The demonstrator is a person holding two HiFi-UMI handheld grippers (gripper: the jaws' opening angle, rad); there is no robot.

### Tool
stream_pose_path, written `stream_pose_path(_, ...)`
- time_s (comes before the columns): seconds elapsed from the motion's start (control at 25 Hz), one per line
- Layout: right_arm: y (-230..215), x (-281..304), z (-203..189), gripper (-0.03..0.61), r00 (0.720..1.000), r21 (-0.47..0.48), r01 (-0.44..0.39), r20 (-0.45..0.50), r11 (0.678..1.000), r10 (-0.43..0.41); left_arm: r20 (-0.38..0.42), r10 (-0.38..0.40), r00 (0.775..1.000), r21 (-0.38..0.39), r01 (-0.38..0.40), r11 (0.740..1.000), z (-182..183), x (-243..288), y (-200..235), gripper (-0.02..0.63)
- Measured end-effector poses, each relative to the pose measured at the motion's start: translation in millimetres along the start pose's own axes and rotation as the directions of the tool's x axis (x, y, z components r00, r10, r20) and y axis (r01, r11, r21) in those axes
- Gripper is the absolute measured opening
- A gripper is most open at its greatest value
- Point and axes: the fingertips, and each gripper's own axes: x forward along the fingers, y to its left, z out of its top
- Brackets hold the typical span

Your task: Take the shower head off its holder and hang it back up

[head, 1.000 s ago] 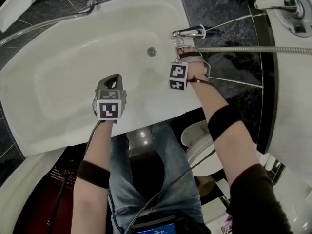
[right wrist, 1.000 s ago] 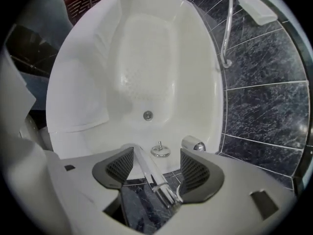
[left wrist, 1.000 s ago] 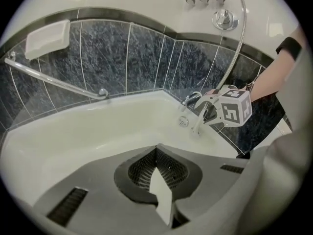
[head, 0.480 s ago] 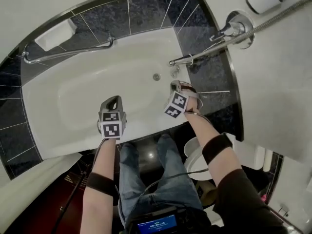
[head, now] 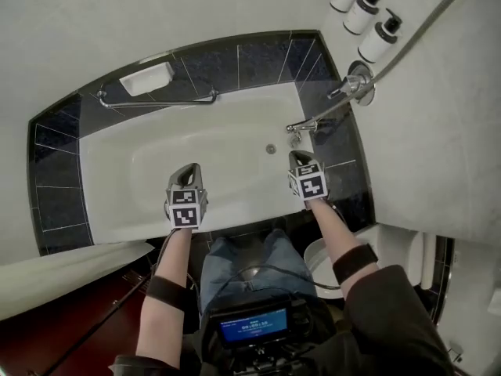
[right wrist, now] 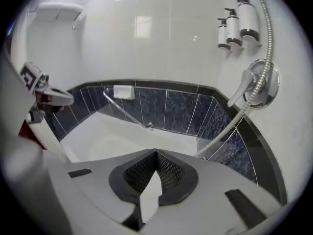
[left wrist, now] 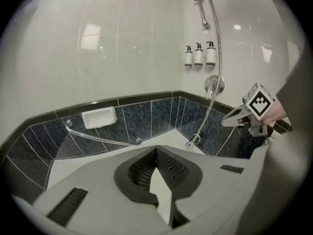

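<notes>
Chrome marks your way here: the ribbed chrome shower hose (head: 407,41) climbs from the round chrome mixer valve (head: 356,84) up the white wall and out past the top of the head view. In the left gripper view it runs up beside a thin chrome riser rail (left wrist: 201,9) at the very top edge. The shower head and its holder are probably up there, but neither shows clearly.

Your left gripper (head: 185,168) and right gripper (head: 301,160) both hover over the white oval bathtub (head: 156,171), well below that rail, each with its jaws closed together on nothing.

By my reading the task has not started and you are on the approach. Next you would need to bring one gripper up to the rail, part its jaws, and close on the head's handle rather than the hose before lifting it clear.
</notes>
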Motion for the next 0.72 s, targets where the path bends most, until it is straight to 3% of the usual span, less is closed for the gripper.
stream_pose_path(0.12,-6.4,-19.3,19.5,0.023,0.997,0.05,-0.013,0.08,0.999,0.009,0.026,0.035,0.999,-0.019,-0.035,0.999,13.7,-21.7,12.4,0.0)
stream_pose_path(0.48,-28.3,-81.3,45.4,0.023,0.981,0.145,-0.034,0.194,0.989,0.005,0.129,0.131,0.983,-0.055,-0.125,0.991,56.9,-81.7,45.4,0.0)
stream_pose_path(0.72,-39.8,-109.0,54.0,0.023,0.968,0.146,-0.025,0.252,0.989,-0.013,0.196,0.157,0.968,-0.076,-0.145,0.987,69.3,-108.5,57.3,0.0)
